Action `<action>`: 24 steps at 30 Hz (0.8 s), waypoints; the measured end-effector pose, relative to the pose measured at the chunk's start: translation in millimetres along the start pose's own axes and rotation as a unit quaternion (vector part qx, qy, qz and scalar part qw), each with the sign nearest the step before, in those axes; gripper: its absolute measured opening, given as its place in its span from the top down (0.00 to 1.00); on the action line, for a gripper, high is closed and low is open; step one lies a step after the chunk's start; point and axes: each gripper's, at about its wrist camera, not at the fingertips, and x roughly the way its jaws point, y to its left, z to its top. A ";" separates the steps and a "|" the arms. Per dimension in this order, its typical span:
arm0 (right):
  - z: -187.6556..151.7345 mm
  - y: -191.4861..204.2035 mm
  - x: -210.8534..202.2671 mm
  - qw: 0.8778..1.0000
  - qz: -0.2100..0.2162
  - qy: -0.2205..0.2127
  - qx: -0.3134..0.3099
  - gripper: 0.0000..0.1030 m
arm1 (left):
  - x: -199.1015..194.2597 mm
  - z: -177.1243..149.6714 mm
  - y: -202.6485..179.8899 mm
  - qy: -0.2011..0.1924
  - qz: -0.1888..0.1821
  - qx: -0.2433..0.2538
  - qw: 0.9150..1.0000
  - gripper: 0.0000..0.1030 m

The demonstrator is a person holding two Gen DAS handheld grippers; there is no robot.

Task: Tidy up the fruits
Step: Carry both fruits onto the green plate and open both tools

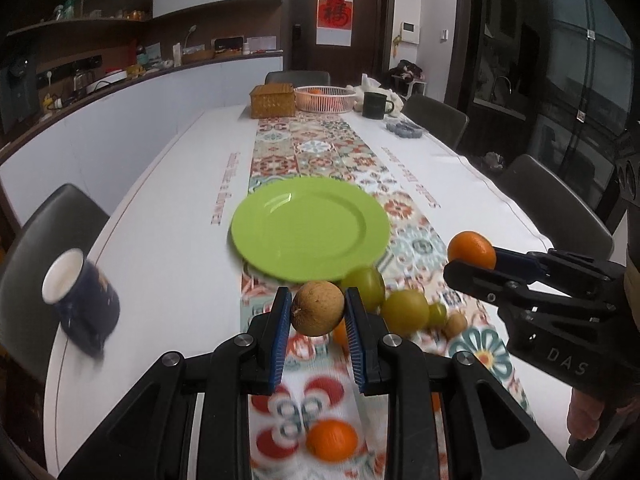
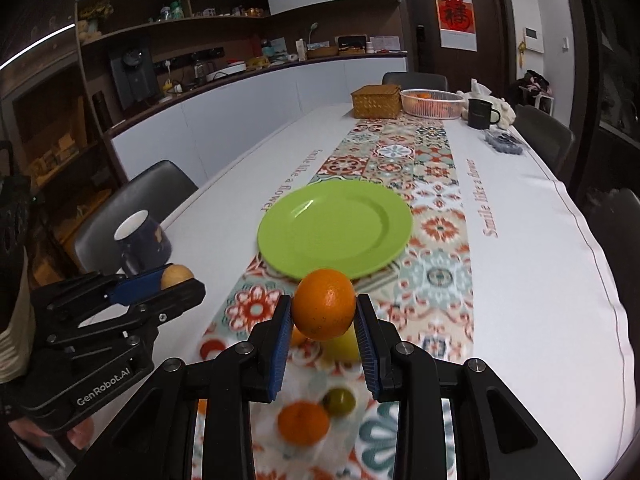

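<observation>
Both claws carry at once: the left gripper (image 1: 318, 312) clenches a brown fruit (image 1: 317, 308) and the right gripper (image 2: 323, 316) an orange (image 2: 324, 309), each held clear above the runner, probably bound for the empty green plate (image 1: 280, 248) just ahead (loose fruit waits below).

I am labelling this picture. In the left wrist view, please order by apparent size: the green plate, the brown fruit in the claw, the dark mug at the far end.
1. green plate
2. brown fruit, enlarged by nearness
3. dark mug, shrunk by distance
</observation>
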 end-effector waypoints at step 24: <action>63.2 -31.1 151.3 0.994 -0.001 0.109 -0.020 0.69 | 155.3 60.2 37.4 0.101 -0.019 -0.023 0.994 0.74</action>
